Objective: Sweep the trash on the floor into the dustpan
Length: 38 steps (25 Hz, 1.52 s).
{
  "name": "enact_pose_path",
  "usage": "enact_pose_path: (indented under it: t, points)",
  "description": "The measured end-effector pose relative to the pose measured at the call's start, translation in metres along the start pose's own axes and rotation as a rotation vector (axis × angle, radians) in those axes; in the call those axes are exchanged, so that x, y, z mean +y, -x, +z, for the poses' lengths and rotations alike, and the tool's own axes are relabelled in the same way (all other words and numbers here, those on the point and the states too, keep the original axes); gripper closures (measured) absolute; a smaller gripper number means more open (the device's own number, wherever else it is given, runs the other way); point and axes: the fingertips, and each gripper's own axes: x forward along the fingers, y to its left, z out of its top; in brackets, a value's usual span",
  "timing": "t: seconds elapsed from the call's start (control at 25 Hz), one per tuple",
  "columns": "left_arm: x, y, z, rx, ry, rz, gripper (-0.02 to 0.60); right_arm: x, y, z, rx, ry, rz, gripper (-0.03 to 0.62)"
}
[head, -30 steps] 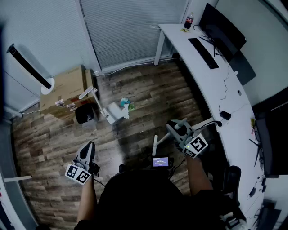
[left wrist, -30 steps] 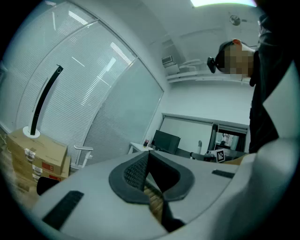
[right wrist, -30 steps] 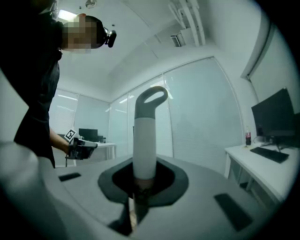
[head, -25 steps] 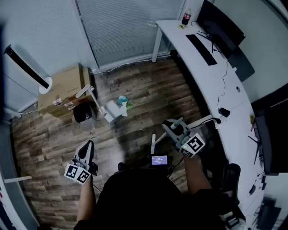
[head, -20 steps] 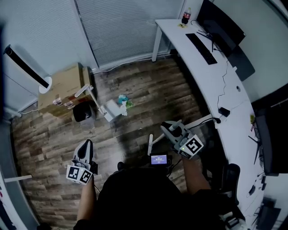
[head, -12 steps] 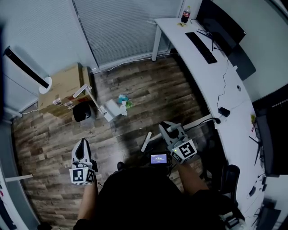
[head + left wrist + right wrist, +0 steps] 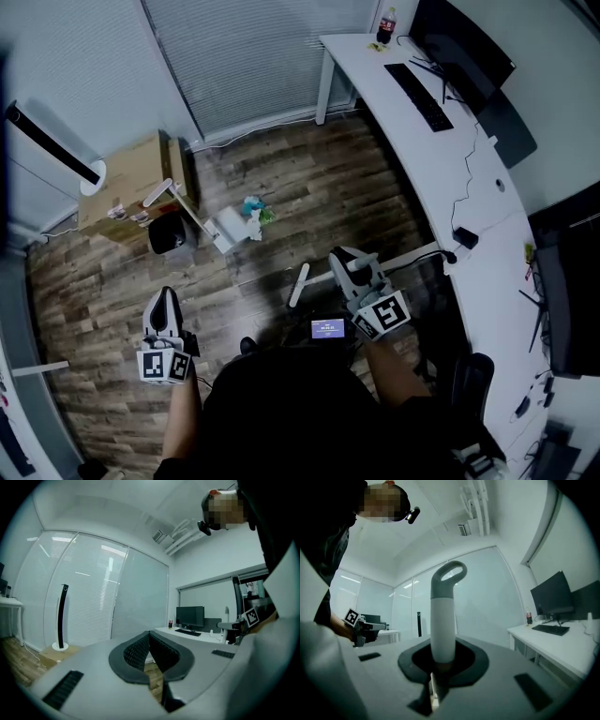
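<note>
Trash (image 7: 253, 212), a little heap of crumpled white and blue-green scraps, lies on the brown wood-plank floor (image 7: 319, 197) toward the far left, well apart from the person and both grippers. Just left of it, right up against the heap, sits the white plastic dustpan (image 7: 225, 229), its long white handle slanting away to the left toward the brown cardboard box (image 7: 131, 178). A small black bin (image 7: 171, 234) stands just near of that box, beside the dustpan's handle.

Over to the right gripper (image 7: 442, 662): its jaws are clamped on a white round handle with a grey loop at its tip (image 7: 443, 616), which rises straight up out of the dark pads. What is on the handle's other end cannot be made out. In the head view this gripper is held level, just right of the person's front.

And the left gripper (image 7: 150, 648): jaws pressed fully together, nothing between the ribbed black pads. It hangs level on the left, over bare planks, nearer than the dustpan and off to its left.

Along the right side runs the long white desk (image 7: 441, 173), carrying a black monitor (image 7: 464, 47), a black keyboard (image 7: 422, 86) and, at the far end, a dark bottle with a red label (image 7: 385, 23). Pale slatted blinds (image 7: 253, 56) cover the far wall.
</note>
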Motion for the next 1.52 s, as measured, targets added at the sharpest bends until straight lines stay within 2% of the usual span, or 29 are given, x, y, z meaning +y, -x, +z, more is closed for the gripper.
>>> enact_pose_path:
  t: [0.32,0.64,0.88,1.0,1.08,1.24,1.52]
  points:
    - [-0.006,-0.011,-0.006,0.041,0.010,-0.008,0.589,-0.029,-0.012,-0.014,0.006,-0.042,0.011,0.559]
    - [0.024,-0.032,-0.015,0.082,0.033,-0.010,0.589,-0.043,-0.052,-0.035,0.070,-0.058,0.018,0.557]
    - [0.083,-0.081,-0.024,0.116,0.029,-0.051,0.588,-0.059,-0.097,-0.042,0.079,-0.137,0.070,0.545]
    - [0.120,-0.109,-0.027,0.150,0.018,-0.069,0.588,-0.070,-0.128,-0.036,0.102,-0.134,0.050,0.551]
    - [0.144,-0.130,-0.028,0.172,0.008,-0.085,0.588,-0.074,-0.153,-0.029,0.111,-0.124,0.051,0.554]
    - [0.186,-0.168,-0.030,0.213,-0.012,-0.123,0.588,-0.068,-0.209,-0.013,0.112,-0.084,0.116,0.560]
    - [0.235,-0.226,-0.045,0.333,-0.092,-0.201,0.588,-0.077,-0.296,0.002,0.136,0.004,0.190,0.560]
